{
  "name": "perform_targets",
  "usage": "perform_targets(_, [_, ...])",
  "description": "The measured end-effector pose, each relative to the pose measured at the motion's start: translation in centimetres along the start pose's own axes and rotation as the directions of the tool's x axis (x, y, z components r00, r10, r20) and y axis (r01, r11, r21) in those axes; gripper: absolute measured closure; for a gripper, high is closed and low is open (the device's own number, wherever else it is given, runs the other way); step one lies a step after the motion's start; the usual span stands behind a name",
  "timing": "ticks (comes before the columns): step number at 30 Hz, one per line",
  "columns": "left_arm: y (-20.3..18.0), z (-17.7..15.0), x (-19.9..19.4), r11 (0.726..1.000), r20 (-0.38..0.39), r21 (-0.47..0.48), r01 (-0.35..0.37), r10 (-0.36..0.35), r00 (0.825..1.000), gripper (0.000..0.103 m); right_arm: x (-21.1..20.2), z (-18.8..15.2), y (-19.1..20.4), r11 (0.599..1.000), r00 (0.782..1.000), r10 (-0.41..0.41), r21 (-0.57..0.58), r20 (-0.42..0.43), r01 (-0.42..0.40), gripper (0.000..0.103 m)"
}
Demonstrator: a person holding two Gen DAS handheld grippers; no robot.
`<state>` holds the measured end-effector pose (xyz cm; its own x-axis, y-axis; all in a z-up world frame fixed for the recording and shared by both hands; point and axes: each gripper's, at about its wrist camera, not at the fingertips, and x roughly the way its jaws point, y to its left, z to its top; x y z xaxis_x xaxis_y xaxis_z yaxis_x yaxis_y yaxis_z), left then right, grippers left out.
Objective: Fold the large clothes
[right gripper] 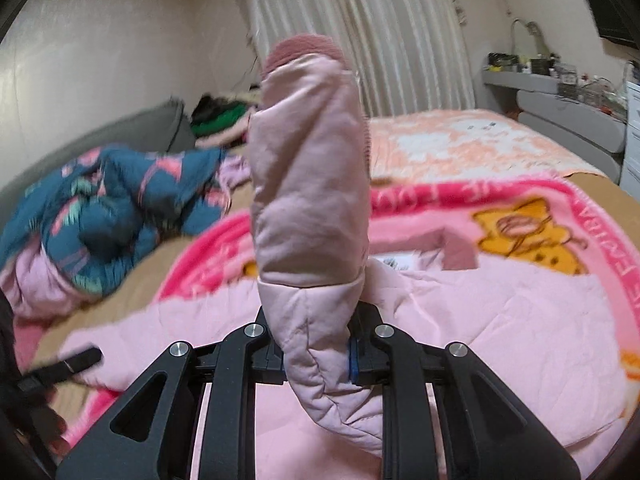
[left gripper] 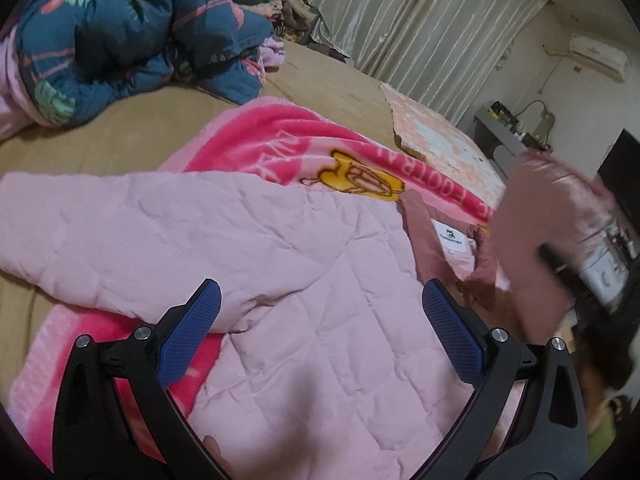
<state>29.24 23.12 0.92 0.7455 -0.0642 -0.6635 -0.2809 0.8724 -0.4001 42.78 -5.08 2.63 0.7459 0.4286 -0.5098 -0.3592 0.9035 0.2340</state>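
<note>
The right tongs [right gripper: 320, 354] are closed tightly on a sleeve [right gripper: 310, 184] of the pink padded jacket [right gripper: 500, 312]. The sleeve is pinched not at its end but lower down, so the free part with the darker knitted cuff [right gripper: 304, 50] stands up stiffly in front of the camera. I think the grip is there because the padding gives something thick to squeeze, and because a sleeve held by its middle can be carried across the body of the jacket in one piece.

The left tongs [left gripper: 320, 320] stand wide and hold nothing. Their blue pads [left gripper: 190, 334] hang over the pale pink body of the jacket, close to where the other sleeve [left gripper: 100, 220] joins it. Whether they touch the cloth I cannot tell. It seems they wait there to press the cloth flat or to take the next part.

The jacket lies spread out, front side down I believe, on a bright pink blanket [left gripper: 272, 140] with a yellow cartoon figure, and this blanket lies on the bed [left gripper: 132, 132]. The white label [left gripper: 450, 236] at the collar shows beside the lifted sleeve in the left view. The other sleeve is stretched out to the side and is not yet folded in.

A blue flowered quilt [left gripper: 132, 36] is heaped at the far side of the bed, well apart from the jacket, so the folding place stays free. Behind it hang pale curtains [right gripper: 360, 32].
</note>
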Motion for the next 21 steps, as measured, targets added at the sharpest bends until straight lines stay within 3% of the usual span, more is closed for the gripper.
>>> perform_targets(9, [0.8,-0.8,1.5,0.987,-0.034,-0.095,0.132,-0.136,0.99,0.009,5.3,-6.3,3.1,0.993,0.977,0.038,-0.097,-0.211,-0.06,0.068])
perform_targets(14, [0.4,-1.5,2.5,0.974,-0.063,-0.123,0.192,-0.201,0.978,0.009,5.6,-8.2,4.9,0.985,0.944,0.091,-0.108,-0.317,-0.131,0.022])
perform_targets(18, [-0.3,-2.4,3.4,0.969,-0.094,-0.127,0.212,-0.224,0.97,0.009,2.8,-8.7,5.5,0.971,0.929,0.129,-0.144,-0.347,-0.189,0.012])
perform_targets(21, [-0.9,-3.2,5.0,0.956,-0.135,-0.164,0.241,-0.264,0.955,0.009,0.2,-8.2,3.5,0.974,0.939,0.128,-0.138,-0.32,-0.18,0.012])
